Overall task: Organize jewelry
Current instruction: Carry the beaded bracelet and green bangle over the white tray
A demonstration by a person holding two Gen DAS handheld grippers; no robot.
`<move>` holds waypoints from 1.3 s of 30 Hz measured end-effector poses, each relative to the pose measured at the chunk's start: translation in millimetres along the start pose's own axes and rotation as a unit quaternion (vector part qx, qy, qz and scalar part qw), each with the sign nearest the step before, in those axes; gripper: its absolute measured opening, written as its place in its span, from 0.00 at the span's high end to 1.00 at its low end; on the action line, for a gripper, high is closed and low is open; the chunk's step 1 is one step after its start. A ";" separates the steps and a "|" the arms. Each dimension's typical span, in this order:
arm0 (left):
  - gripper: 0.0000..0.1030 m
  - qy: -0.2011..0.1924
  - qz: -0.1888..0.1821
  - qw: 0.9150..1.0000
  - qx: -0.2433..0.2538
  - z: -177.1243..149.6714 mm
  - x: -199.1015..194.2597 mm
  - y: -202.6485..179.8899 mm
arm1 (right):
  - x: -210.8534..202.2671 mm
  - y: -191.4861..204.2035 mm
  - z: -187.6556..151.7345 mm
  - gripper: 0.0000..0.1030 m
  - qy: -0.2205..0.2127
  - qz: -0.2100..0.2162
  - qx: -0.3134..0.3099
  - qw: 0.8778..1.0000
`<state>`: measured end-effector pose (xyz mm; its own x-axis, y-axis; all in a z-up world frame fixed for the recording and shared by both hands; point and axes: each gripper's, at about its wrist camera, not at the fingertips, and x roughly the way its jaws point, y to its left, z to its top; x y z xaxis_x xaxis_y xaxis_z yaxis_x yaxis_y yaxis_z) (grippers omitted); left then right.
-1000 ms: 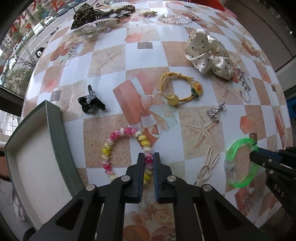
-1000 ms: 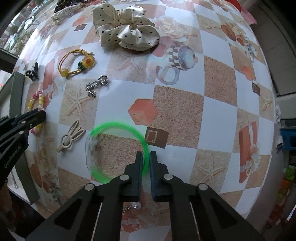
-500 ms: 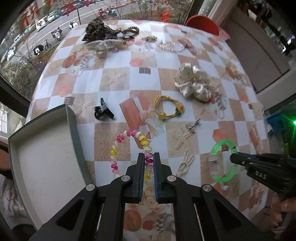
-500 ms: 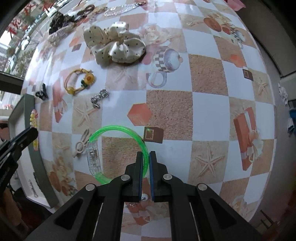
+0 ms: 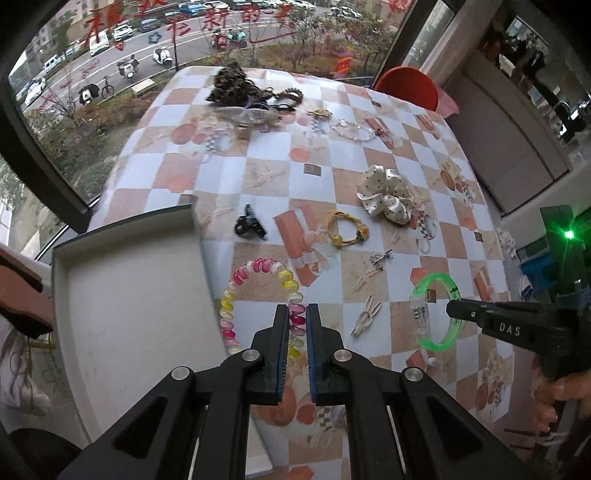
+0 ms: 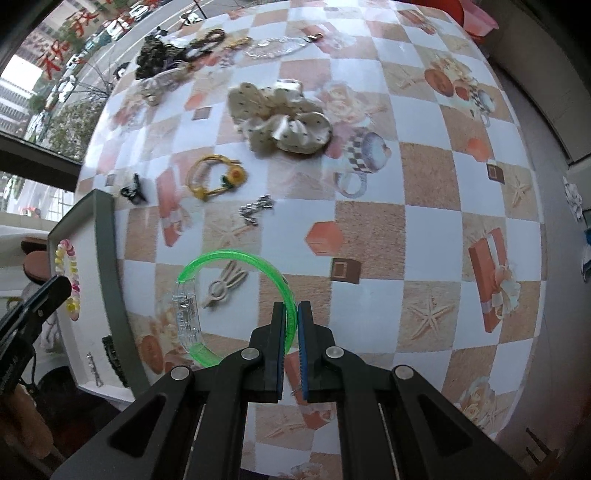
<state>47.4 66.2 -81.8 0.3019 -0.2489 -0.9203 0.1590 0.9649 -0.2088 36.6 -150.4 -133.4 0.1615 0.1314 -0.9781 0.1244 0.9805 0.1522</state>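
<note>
glossy translucent green plastic bangle, satiny cloth scrunchie, shiny printed tablecloth, matt tray

Tray floor bare; tabletop scattered accessories

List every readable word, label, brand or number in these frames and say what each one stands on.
"DAS": white letters on the side of the right gripper, as the left wrist view shows it.
Red characters on the window glass: mirrored and distorted, not readable.
Small white lettering on the left gripper, at the edge of the right wrist view: too small and cut off to read.
No other text is visible.
</note>
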 end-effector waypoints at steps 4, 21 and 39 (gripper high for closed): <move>0.87 -0.009 0.007 1.000 -0.017 -11.6 -15.8 18.1 | -2.6 19.9 -0.5 0.94 -0.002 0.008 -0.020 1.000; 0.87 -0.005 0.060 0.990 -0.126 -91.3 -45.4 125.2 | 13.8 166.3 -10.5 0.94 0.021 0.044 -0.161 0.986; 0.87 0.047 0.071 0.991 -0.103 -119.6 10.7 134.6 | 83.0 259.2 -11.8 0.94 0.062 0.023 -0.239 0.969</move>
<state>-40.4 203.4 -159.4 0.2173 -0.1089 -0.9700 -0.0777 0.9887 -0.1284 70.7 116.4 -176.8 0.0334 0.1648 -0.9858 -0.3535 0.9245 0.1426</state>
